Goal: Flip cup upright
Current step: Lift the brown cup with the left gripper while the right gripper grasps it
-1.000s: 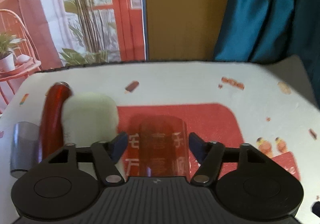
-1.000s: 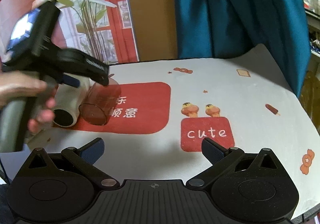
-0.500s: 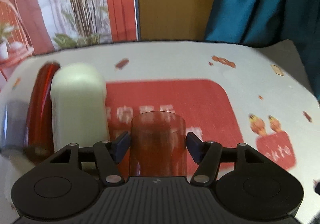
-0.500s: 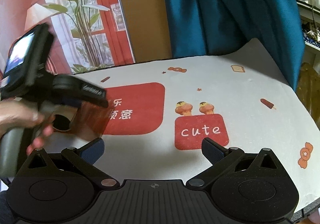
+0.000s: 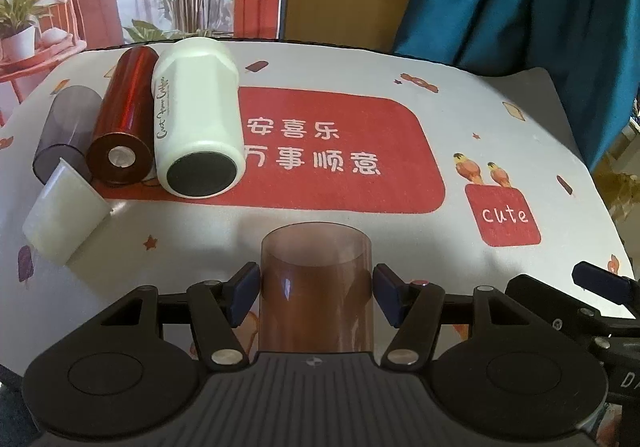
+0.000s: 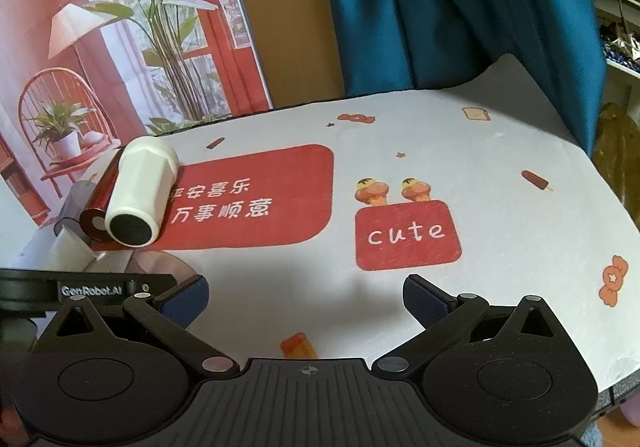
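Observation:
A translucent brown cup (image 5: 316, 287) stands upright on the table, rim up, between the fingers of my left gripper (image 5: 316, 287). The blue pads (image 5: 242, 293) sit close beside its wall, and a thin gap seems to show on each side. In the right wrist view only the cup's rim (image 6: 168, 265) shows, behind the left gripper's body (image 6: 96, 289). My right gripper (image 6: 306, 297) is open and empty, low over the table's front.
Several cups lie on their sides at the left: a white one (image 5: 196, 123), a dark red one (image 5: 124, 115), a grey translucent one (image 5: 64, 131) and a small white one (image 5: 66, 219). The tablecloth (image 5: 400, 227) has red printed patches. A teal curtain hangs behind.
My left gripper has carried the brown cup from beside the lying cups toward the table's front and turned it upright. My right gripper has barely moved.

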`<action>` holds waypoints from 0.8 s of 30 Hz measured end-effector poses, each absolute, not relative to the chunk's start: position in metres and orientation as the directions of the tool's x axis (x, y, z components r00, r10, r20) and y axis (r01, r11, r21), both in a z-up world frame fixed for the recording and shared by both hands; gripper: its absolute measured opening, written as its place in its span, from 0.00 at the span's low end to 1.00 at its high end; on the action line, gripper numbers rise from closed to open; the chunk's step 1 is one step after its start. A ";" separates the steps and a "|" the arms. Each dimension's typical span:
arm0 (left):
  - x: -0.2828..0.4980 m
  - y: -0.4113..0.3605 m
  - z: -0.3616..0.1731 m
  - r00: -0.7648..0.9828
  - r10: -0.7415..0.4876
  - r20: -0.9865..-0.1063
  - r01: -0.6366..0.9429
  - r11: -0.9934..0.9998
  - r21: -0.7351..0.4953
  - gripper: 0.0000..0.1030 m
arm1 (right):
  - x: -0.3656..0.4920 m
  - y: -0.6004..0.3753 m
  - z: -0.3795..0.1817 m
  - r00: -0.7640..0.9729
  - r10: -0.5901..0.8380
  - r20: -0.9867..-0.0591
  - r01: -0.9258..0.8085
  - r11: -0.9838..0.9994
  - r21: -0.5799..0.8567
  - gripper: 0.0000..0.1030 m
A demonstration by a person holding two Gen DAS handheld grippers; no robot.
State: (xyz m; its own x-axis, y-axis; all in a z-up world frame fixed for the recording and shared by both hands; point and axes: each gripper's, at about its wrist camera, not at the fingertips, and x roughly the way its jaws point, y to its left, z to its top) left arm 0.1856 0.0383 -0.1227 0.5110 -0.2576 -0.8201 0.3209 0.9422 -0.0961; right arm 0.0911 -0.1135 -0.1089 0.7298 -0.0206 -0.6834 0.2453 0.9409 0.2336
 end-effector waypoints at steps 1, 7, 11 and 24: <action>0.185 0.038 -0.123 0.513 -0.257 -0.819 0.320 0.943 -0.095 0.63 | 0.090 -0.112 -0.108 0.730 -0.021 -0.684 0.243 0.942 0.230 1.00; 0.181 0.041 -0.123 0.508 -0.266 -0.819 0.316 0.942 -0.110 0.63 | 0.084 -0.107 -0.102 0.728 -0.026 -0.685 0.239 0.946 0.218 1.00; 0.178 0.049 -0.122 0.495 -0.294 -0.818 0.294 0.942 -0.161 0.79 | 0.081 -0.105 -0.101 0.724 -0.031 -0.689 0.242 0.947 0.212 1.00; 0.149 0.111 -0.058 0.733 -0.229 -0.640 0.272 0.962 -0.033 0.94 | 0.079 -0.084 -0.092 0.711 -0.017 -0.703 0.213 0.958 0.192 1.00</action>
